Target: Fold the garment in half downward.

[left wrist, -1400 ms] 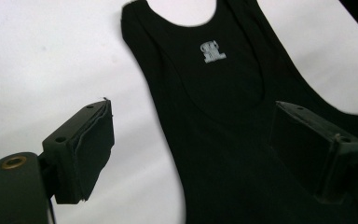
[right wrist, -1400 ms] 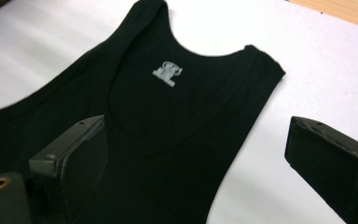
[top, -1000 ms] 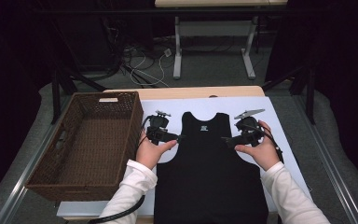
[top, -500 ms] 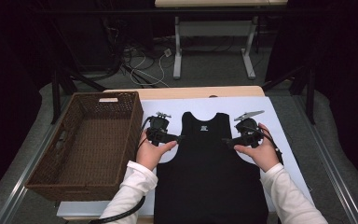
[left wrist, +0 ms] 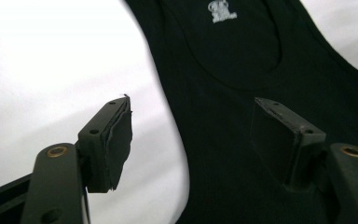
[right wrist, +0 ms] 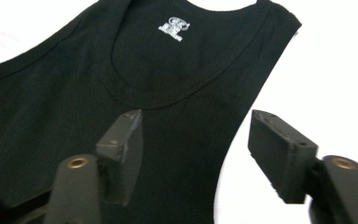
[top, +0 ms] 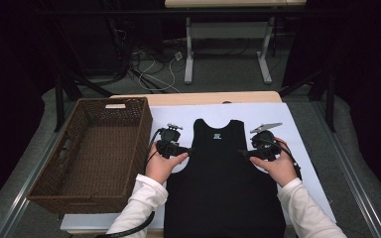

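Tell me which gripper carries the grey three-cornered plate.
The right gripper, at the black sleeveless top's right armhole; the left gripper has none.

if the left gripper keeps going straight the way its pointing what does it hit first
Most likely the black tank top: the left gripper straddles its armhole edge, jaws apart and just closing, one over the white sheet, the other over the fabric. How far above the cloth is unclear.
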The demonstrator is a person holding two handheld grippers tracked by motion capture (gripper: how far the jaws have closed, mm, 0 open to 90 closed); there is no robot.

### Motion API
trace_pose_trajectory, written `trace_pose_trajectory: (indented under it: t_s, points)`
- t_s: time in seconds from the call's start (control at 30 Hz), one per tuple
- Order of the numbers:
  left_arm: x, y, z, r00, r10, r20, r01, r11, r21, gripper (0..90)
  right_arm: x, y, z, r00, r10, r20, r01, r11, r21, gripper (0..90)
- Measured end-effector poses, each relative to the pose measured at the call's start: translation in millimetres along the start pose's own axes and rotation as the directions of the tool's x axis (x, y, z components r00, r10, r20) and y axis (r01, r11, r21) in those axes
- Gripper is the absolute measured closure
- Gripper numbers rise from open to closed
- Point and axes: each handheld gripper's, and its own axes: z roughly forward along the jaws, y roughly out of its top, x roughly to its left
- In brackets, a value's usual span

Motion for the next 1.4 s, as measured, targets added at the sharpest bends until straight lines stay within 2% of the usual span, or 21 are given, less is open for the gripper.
trace_pose_trajectory:
  t_s: [0.2,0.3,0.43,0.5,0.63,0.73,0.87,1.03,1.17,1.3,1.4]
  points:
    - [2.3,-9.2,11.0,0.9999,0.015,-0.005,-0.015,0.9989,0.044,36.5,0.0,-9.7,4.6,0.9994,0.034,0.003,-0.034,0.999,0.028,39.2]
    - [3.3,-12.9,16.7,0.9993,0.029,-0.022,-0.027,0.9980,0.057,37.3,-0.2,-14.0,5.9,0.9967,0.081,0.002,-0.081,0.996,0.037,40.1]
    - [2.6,-16.0,22.7,0.9999,0.004,-0.010,-0.003,0.9955,0.095,39.0,-0.6,-18.3,8.4,0.9980,0.063,0.009,-0.063,0.998,0.031,41.8]
    - [2.4,-17.2,24.6,0.9997,-0.025,-0.005,0.025,0.9927,0.118,40.0,0.9,-19.6,9.0,0.9983,0.057,0.007,-0.057,0.998,0.026,42.9]
    - [1.4,-18.9,27.3,0.9996,-0.027,0.006,0.026,0.9910,0.132,40.9,2.0,-23.2,10.9,0.9988,0.034,0.035,-0.035,0.999,0.024,41.4]
    - [0.2,-19.2,29.9,0.9991,-0.035,0.024,0.031,0.9882,0.150,43.3,0.6,-25.1,10.9,0.9978,0.046,0.047,-0.046,0.999,0.013,40.8]
    - [-1.6,-19.1,31.8,0.9994,-0.030,0.018,0.027,0.9879,0.152,46.1,-1.3,-25.7,9.2,0.9970,0.061,0.049,-0.061,0.998,-0.005,42.2]
    - [-6.4,-19.6,32.5,0.9992,-0.029,0.028,0.024,0.9857,0.167,49.0,-4.7,-27.8,9.2,0.9955,0.085,0.042,-0.085,0.996,0.000,42.5]
    - [-14.6,-20.4,33.8,0.9994,-0.012,0.032,0.006,0.9824,0.187,54.9,-6.8,-28.4,9.4,0.9947,0.098,0.031,-0.098,0.995,0.006,44.9]
    - [-16.4,-20.2,34.3,0.9999,0.009,-0.005,-0.008,0.9824,0.187,63.8,-7.1,-28.8,11.3,0.9904,0.135,0.028,-0.136,0.990,0.038,46.8]
    - [-16.1,-21.1,34.0,0.9996,0.018,-0.022,-0.014,0.9827,0.185,72.4,-9.2,-30.8,17.6,0.9902,0.135,0.037,-0.137,0.989,0.063,47.3]
